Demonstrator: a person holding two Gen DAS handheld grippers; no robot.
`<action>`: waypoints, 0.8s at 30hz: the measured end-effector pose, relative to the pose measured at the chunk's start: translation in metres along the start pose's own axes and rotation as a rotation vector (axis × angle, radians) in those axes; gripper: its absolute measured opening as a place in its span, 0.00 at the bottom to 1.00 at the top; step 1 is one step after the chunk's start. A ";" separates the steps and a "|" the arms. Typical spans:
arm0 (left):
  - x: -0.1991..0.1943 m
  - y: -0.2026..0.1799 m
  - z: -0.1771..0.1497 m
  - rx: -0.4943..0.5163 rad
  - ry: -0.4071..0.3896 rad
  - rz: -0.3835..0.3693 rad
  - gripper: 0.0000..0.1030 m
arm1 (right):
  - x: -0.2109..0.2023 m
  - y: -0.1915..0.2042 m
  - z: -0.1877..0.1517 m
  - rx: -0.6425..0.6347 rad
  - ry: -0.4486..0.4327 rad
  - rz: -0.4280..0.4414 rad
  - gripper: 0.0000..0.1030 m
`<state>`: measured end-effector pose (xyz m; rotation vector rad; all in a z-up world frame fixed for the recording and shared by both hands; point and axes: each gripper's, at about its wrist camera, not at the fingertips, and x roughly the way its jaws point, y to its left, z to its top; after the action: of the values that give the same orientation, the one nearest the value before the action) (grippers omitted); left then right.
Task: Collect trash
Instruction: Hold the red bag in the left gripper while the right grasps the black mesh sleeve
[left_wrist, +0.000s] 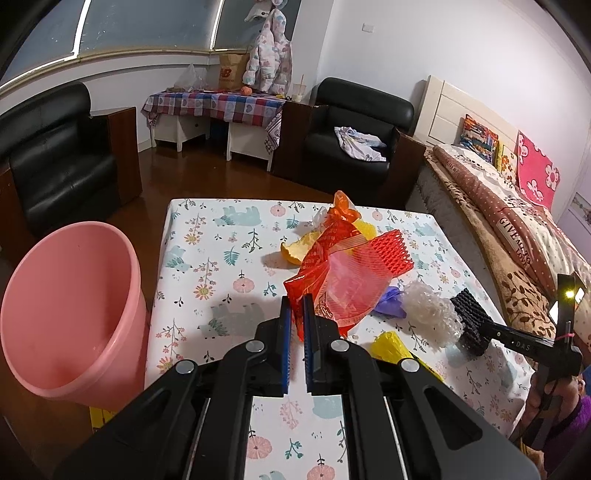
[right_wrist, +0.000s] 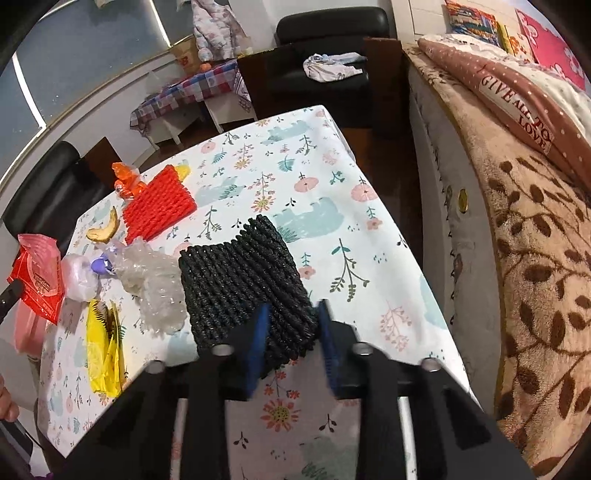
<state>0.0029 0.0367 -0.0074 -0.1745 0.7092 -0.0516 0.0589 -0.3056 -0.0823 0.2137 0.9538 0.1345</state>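
left gripper (left_wrist: 297, 306): jaws nearly together, pinching the near edge of the red plastic wrapper (left_wrist: 332, 273); wrapper hangs off the tips toward 1 o'clock, above the table (left_wrist: 207, 258).
right gripper (right_wrist: 291, 325): jaws drawn in on the near corner of the black foam net (right_wrist: 243, 284); both blue pads press its sides. Net is soft, so the jaws are not fully together.
net position: flat on the tablecloth, dead ahead at 12 o'clock from the right claw; long axis runs roughly 11 to 5 in the right wrist view.
bin: pink bucket (left_wrist: 70, 314) stands off the table's left edge, at 9 o'clock from the left claw, mouth open and tilted toward the camera.
key relation: bucket is just beside the left gripper and well apart from the right one, which sits on the bed side (right_wrist: 517, 221). Left load looks like a short swing; right load has to cross the whole table.
still on table: red foam net (left_wrist: 391, 251), fruit peel (left_wrist: 295, 251), clear bubble wrap (left_wrist: 428, 314), purple glove (left_wrist: 391, 299), yellow bag (left_wrist: 391, 347), all between the two claws.
stage, my read: both picks made, nothing dropped in yet; bucket looks empty.
risk: the net is gripped by one corner only and may sag and drag across the bubble wrap.
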 end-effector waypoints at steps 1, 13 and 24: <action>-0.001 0.000 0.000 -0.002 -0.002 -0.001 0.05 | -0.002 0.001 0.000 -0.002 -0.004 0.001 0.12; -0.011 0.008 0.001 -0.027 -0.037 0.009 0.05 | -0.050 0.030 0.016 -0.056 -0.143 0.062 0.10; -0.023 0.022 0.002 -0.059 -0.069 0.029 0.05 | -0.068 0.085 0.037 -0.128 -0.196 0.179 0.10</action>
<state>-0.0132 0.0610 0.0049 -0.2214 0.6450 0.0025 0.0486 -0.2415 0.0128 0.1899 0.7272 0.3327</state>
